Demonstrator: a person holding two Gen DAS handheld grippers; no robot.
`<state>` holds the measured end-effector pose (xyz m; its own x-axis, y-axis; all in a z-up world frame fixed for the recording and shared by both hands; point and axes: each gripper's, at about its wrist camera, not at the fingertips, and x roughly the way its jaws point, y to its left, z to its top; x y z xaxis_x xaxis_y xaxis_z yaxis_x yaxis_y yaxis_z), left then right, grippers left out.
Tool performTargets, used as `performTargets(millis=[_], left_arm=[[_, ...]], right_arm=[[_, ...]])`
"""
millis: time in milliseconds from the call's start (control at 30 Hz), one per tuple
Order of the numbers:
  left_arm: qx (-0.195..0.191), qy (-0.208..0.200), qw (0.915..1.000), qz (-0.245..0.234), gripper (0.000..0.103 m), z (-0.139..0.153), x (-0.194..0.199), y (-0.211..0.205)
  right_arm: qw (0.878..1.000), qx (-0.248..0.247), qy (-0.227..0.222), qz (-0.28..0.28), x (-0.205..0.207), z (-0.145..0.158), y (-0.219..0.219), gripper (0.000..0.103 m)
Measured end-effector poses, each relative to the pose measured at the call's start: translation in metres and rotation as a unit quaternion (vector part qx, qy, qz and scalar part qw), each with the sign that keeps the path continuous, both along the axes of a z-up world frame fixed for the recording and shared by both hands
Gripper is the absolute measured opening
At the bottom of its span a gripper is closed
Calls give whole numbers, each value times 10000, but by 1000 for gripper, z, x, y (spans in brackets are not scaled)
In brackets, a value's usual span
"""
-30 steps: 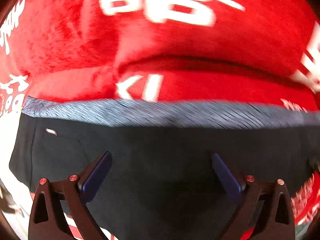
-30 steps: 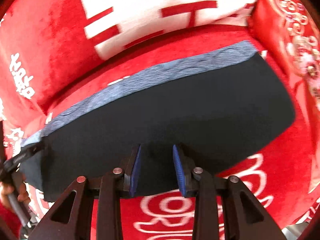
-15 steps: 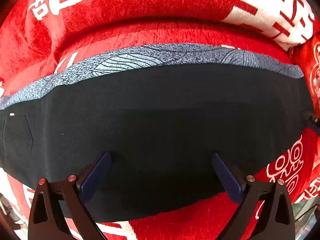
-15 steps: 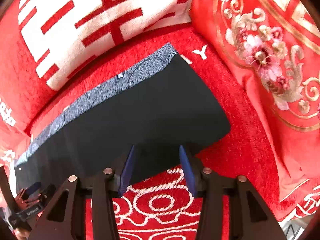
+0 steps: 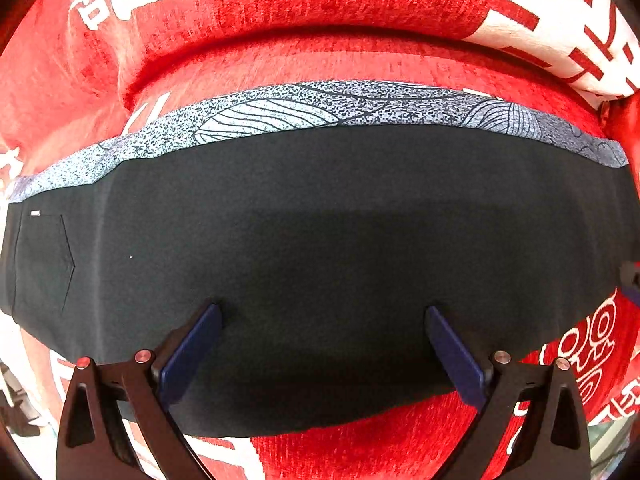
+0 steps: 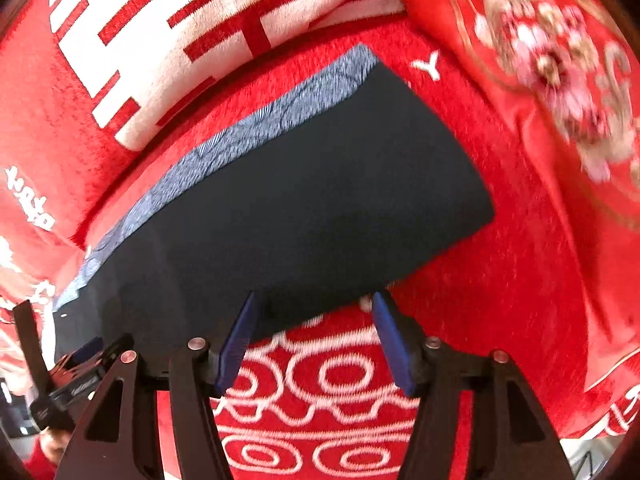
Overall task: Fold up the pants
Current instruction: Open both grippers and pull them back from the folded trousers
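The black pants [image 5: 320, 240] lay folded flat on a red plush sofa cover [image 5: 320, 60]; a grey patterned strip [image 5: 280, 114] ran along their far edge, beside the backrest; a red embroidered cushion [image 6: 560, 80] stood just right of them; white lettering on the cover could not be read; the left tongs [image 5: 322, 312] hung wide open over the dark cloth; the right tongs [image 6: 314, 300] were open at the near hem, gripping nothing.
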<state>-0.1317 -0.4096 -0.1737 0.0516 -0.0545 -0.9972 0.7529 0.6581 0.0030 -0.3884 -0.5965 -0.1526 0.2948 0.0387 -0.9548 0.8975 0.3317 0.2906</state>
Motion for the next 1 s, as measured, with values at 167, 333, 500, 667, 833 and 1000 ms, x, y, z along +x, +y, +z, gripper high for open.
performTargets(millis=[167,333,500,667,833,1000], left_arm=[[10,-69,10000,54,103,-7,1,-3],[31,-78,9999,93,103,-6,0,-1],[81,-68,9999,112,103,0,0,0],[93,-77,9998,141,103,-4,7,1],[229,-190,9993,233,103,-4,7,-2],[349,-474,9982,75,103,8,-9,-15]], right_arm=[[9995,291,-58,-76,-18,-4,15,64],[9992,350,-156,-85,-32,1,27,64],[9985,439,-266,-204,-39,-3,25,64],[9983,450,-329,-196,-39,-10,9,64],[9968,490,-546,-324,-48,-11,5,68],[9950,487,-756,-434,-58,-11,4,71]])
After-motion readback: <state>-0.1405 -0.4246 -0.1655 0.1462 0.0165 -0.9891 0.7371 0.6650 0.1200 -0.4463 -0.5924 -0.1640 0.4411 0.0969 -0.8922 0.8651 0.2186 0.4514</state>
